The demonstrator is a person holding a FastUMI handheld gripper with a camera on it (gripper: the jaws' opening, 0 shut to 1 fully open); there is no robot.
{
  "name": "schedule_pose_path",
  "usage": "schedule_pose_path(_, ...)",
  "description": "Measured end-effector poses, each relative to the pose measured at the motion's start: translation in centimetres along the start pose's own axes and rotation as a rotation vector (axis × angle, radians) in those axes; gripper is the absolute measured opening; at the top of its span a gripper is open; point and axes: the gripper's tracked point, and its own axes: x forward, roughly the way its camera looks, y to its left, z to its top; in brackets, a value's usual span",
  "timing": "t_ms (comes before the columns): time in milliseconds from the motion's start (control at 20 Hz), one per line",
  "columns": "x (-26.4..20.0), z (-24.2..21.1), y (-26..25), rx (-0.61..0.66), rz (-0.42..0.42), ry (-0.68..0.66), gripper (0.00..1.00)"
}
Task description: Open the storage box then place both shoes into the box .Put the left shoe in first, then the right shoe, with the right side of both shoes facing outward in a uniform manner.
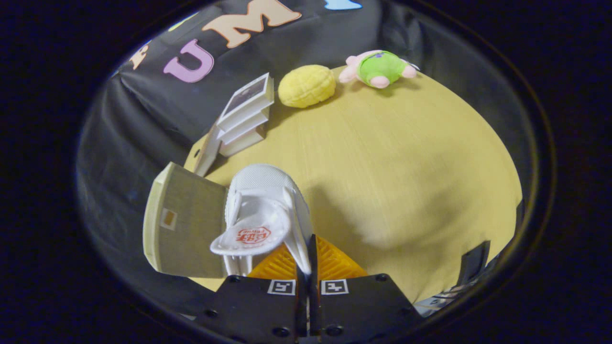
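Observation:
My gripper [310, 255] is shut on a white shoe [263, 191], with both fingers pinching the thin side wall of its collar. The shoe points away from me, toe ahead, and its tongue with a red logo [252, 235] flops open just left of the fingers. It looks lifted off the yellow wooden table [392, 157]. Right beside the shoe on its left is the storage box [189, 229], a grey-green panel with a cream edge; its inside is hidden from me. Whether this is the left or right shoe I cannot tell.
Beyond the shoe stands a stack of white boxes [246, 117] at the back of the table. Further back lie a yellow plush lump [306, 86] and a pink and green plush toy [380, 68]. A dark object [474, 262] sits at the table's edge, right of the fingers.

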Motion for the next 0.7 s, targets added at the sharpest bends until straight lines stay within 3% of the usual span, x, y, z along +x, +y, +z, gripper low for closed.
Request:
schedule_pose_path(500,-3.7,1.5,19.5,0.050,0.276,-0.045,0.05)
schedule_pose_path(700,-1.5,2.0,25.2,0.047,0.262,-0.074,0.05)
